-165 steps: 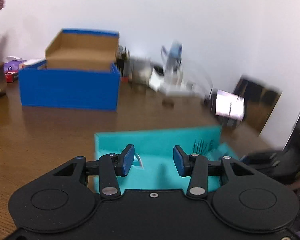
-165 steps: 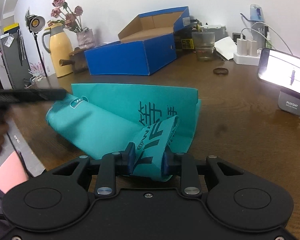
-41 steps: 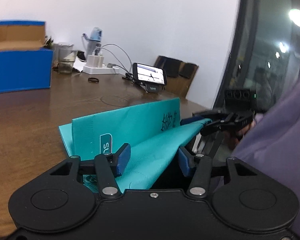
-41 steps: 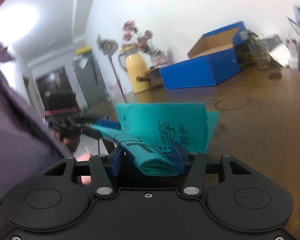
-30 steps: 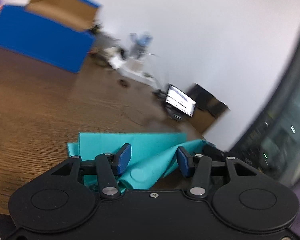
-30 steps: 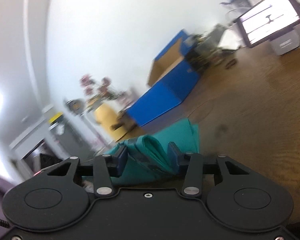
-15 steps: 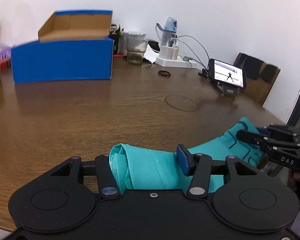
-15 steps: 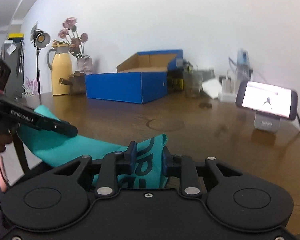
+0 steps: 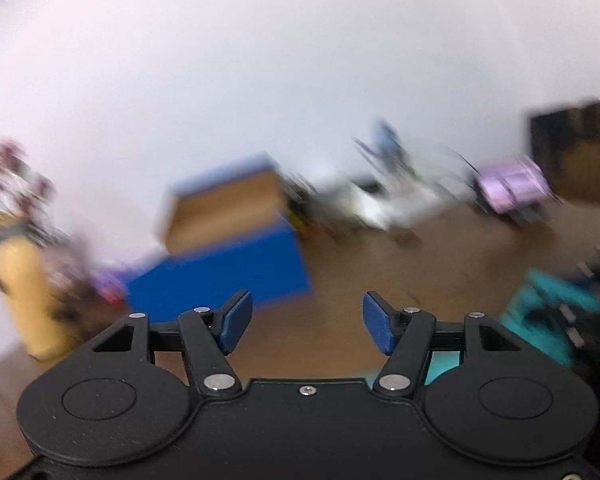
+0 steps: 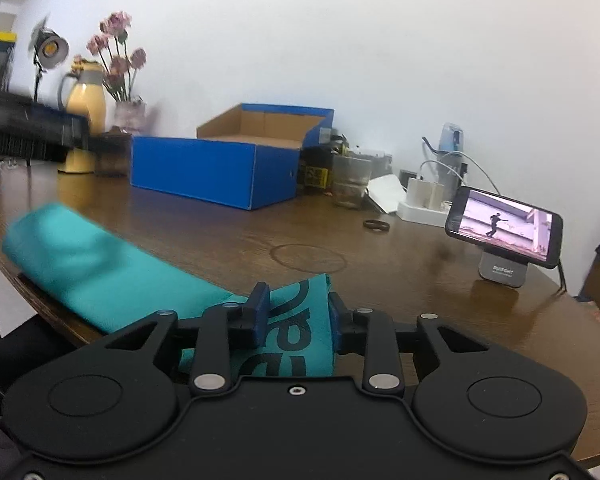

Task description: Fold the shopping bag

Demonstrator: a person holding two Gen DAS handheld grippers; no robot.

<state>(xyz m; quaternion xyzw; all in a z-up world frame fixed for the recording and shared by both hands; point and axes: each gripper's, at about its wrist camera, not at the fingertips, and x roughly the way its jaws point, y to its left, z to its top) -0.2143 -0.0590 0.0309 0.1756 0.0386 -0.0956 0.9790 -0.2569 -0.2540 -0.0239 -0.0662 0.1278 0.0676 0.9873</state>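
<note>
So half a second back the left gripper (image 9: 307,327) was clamped on the rolled teal shopping bag (image 9: 548,322), and now it's let go: its blue pads are sitting wide apart with only the brown table (image 9: 440,276) showing between them. The left wrist view is super blurry. The bag is showing as a teal smear at the far right edge, with something dark over it, can't tell what. The blue box (image 9: 224,276) and a yellow jug (image 9: 28,304) are smearing across the back.

Right wrist view is way sharper. The right gripper (image 10: 297,316) is pinching one end of the shopping bag (image 10: 100,272), jaws closed on the teal fabric with dark lettering. The rest of the roll is stretching off to the left along the near table (image 10: 420,264) edge. Further back the blue box (image 10: 212,172) is sitting open, the phone (image 10: 504,230) is propped on its stand at right playing a video, and a glass (image 10: 350,182) is standing just right of the box.
</note>
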